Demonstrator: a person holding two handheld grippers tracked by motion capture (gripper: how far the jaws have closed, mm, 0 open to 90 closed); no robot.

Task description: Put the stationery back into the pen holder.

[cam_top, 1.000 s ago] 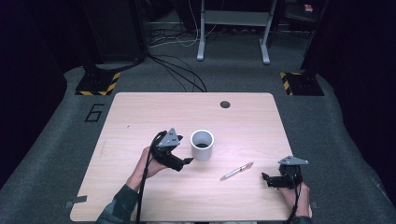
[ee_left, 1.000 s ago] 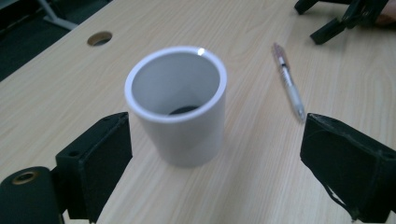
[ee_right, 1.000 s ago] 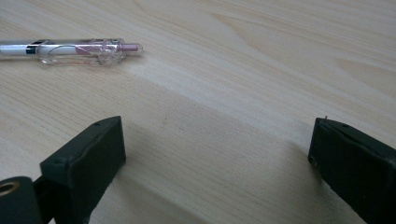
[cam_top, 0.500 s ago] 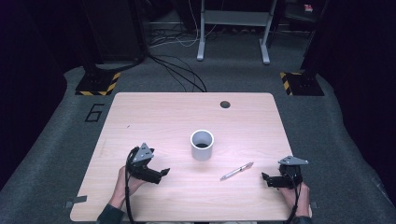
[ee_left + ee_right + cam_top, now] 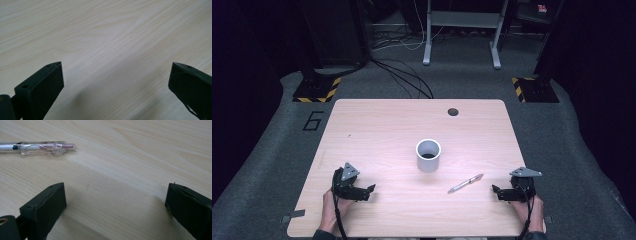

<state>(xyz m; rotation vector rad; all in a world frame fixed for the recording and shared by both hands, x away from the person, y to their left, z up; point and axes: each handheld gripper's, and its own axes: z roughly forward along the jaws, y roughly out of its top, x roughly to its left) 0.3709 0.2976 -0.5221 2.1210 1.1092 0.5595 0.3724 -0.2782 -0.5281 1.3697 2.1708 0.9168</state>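
High view: white cup (image 5: 428,155) stood mid-table (image 5: 382,130), between left gripper (image 5: 368,190) and right gripper (image 5: 495,190); pen (image 5: 465,183) just beside the right. Left gripper view: jaws apart, bases cropped. Right gripper view: jaws apart; pen (image 5: 37,147) ahead-left, tip cut off.

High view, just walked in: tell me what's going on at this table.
A person sits at a wooden table with a two-jaw gripper in each hand. Neither is handling anything: the left gripper rests near the front left edge and the right gripper near the front right, both with jaws open on bare wood. A white cup stands upright mid-table, untouched. A pen lies flat between the cup and the right gripper, nearest that gripper, clear of its jaws.
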